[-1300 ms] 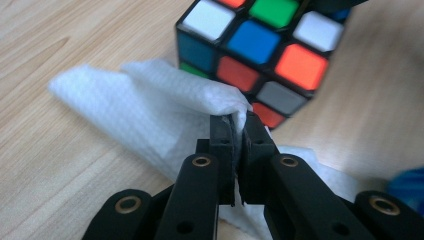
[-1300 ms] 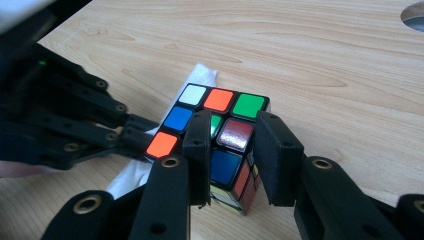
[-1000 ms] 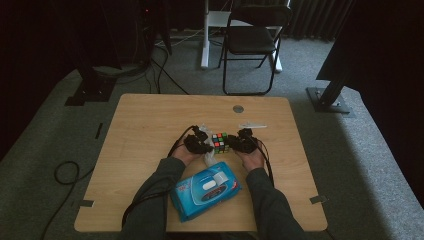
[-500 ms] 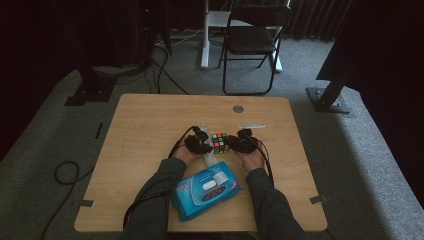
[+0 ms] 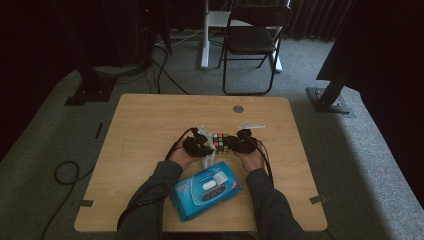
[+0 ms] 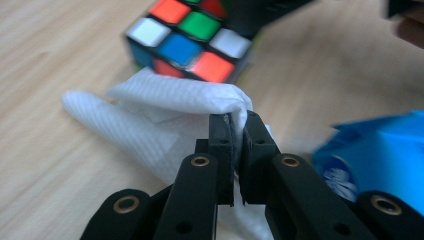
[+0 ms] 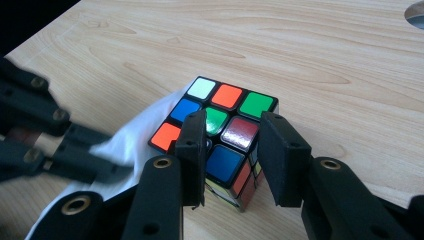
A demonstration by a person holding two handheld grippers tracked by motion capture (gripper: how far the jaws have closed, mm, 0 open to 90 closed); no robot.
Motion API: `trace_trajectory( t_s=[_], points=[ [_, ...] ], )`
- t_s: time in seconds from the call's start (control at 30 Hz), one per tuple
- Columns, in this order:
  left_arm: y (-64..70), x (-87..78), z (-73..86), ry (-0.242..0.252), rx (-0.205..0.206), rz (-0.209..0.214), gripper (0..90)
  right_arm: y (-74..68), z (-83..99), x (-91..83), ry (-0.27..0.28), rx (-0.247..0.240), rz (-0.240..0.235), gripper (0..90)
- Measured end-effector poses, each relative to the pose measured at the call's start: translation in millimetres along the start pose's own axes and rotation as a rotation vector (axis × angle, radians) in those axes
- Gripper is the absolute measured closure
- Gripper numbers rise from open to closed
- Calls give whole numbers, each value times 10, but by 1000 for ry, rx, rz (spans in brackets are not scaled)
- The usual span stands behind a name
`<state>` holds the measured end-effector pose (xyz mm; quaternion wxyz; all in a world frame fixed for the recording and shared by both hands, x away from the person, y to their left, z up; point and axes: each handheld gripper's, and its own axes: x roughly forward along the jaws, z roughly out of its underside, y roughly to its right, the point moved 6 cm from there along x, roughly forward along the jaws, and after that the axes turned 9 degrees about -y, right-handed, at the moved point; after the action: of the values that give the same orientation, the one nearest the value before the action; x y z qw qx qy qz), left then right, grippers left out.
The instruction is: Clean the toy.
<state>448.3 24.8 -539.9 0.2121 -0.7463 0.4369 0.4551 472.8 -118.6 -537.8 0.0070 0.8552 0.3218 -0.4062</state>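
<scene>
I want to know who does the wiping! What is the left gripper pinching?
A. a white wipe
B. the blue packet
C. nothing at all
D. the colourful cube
A: in the left gripper view the left gripper has its jaws shut on a fold of the white wipe, beside the cube.

Both grippers matte black: left gripper [image 6: 239, 131], right gripper [image 7: 232, 145]. Brass-ringed pivot holes on linkages, flat rectangular pads. Black cables trail; dark grey sleeves.

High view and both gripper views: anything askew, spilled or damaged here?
Nothing stands out. The left gripper pinches a white wipe beside the scrambled puzzle cube, the right gripper straddles its corner, and the blue wipes pack lies intact.
</scene>
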Motion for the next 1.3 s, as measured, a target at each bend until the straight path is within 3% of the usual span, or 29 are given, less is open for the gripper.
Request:
trace_trajectory(
  t_s=[0.17, 0.33, 0.53, 0.67, 0.83, 1.07, 1.3],
  points=[
    [-26, 75, -36, -25, -3, -7, 861, -17, -8, 10, -3, 2, 0, 645],
    [-120, 72, -31, -11, -47, -39, 857, -28, -21, 18, -14, -21, 2, 634],
    [-286, 45, -53, -5, -105, -88, 853, -14, -101, 36, 15, -39, 45, 488],
    [-347, 60, -75, 3, -128, -107, 852, 36, -162, 87, 7, -26, 65, 474],
    [-382, 96, -92, 10, -153, -126, 848, 38, -162, 141, -25, -20, 22, 512],
    [-426, 113, -127, 21, -179, -136, 844, -4, -127, 117, -47, -13, 7, 519],
    [-457, 112, -149, 29, -195, -142, 843, -6, -134, 98, -54, -36, -12, 541]
  ],
)
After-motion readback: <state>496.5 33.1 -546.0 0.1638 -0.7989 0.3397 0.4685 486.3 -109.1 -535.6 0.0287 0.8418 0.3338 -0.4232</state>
